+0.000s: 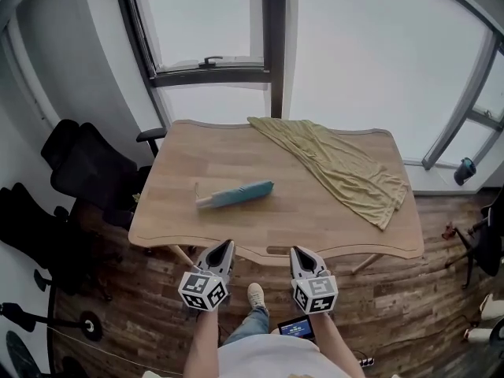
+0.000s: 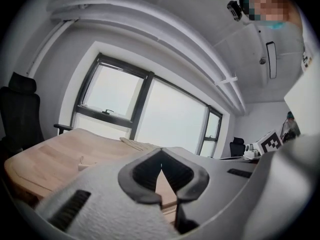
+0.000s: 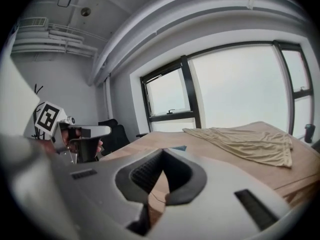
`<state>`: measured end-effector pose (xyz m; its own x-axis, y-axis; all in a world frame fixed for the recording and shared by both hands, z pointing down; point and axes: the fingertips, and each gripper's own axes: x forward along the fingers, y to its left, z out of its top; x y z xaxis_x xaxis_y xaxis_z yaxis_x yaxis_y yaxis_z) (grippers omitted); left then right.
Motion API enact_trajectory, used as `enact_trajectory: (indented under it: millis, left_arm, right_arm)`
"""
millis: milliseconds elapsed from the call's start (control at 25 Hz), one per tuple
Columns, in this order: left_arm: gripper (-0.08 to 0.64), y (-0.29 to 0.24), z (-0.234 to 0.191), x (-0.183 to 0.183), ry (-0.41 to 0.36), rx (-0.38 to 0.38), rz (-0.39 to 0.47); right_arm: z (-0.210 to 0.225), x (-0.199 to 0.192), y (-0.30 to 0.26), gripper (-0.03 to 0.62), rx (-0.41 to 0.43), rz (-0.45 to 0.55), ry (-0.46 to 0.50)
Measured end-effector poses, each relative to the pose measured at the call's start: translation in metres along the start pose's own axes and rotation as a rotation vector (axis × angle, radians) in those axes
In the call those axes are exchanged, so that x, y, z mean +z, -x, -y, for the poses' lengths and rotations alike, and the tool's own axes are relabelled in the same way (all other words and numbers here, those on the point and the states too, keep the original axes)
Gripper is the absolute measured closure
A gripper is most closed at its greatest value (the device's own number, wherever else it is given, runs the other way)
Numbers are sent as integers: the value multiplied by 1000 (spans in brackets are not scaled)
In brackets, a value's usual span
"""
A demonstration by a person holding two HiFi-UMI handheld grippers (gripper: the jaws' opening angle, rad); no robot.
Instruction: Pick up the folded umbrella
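The folded umbrella, teal with a pale handle end at its left, lies flat on the wooden table, left of the middle. Both grippers hover just off the table's near edge, pointing at it and apart from the umbrella. My left gripper has its jaws closed tip to tip with nothing between them. My right gripper looks the same, pads meeting and empty. The right gripper view catches a teal sliver of the umbrella beyond the jaws.
A crumpled yellow cloth drapes over the table's right half to its right edge. Black office chairs stand left of the table. Large windows lie behind it. My shoe and a small screen are below the grippers.
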<state>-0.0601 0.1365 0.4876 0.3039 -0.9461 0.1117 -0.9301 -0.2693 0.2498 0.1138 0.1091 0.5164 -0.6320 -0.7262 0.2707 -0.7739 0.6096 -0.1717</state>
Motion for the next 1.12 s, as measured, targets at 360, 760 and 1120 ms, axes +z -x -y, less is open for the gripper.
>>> enact_trajectory:
  millis: [360, 760, 1120]
  left_arm:
    - [540, -110, -80, 9, 10, -3, -82]
    - [540, -189, -147, 3, 15, -36, -171]
    - [540, -209, -170, 6, -13, -32, -154]
  right_arm:
    - [38, 28, -114, 583, -29, -36, 12]
    - [60, 40, -214, 583, -53, -100, 12]
    - [61, 44, -231, 583, -89, -103, 38]
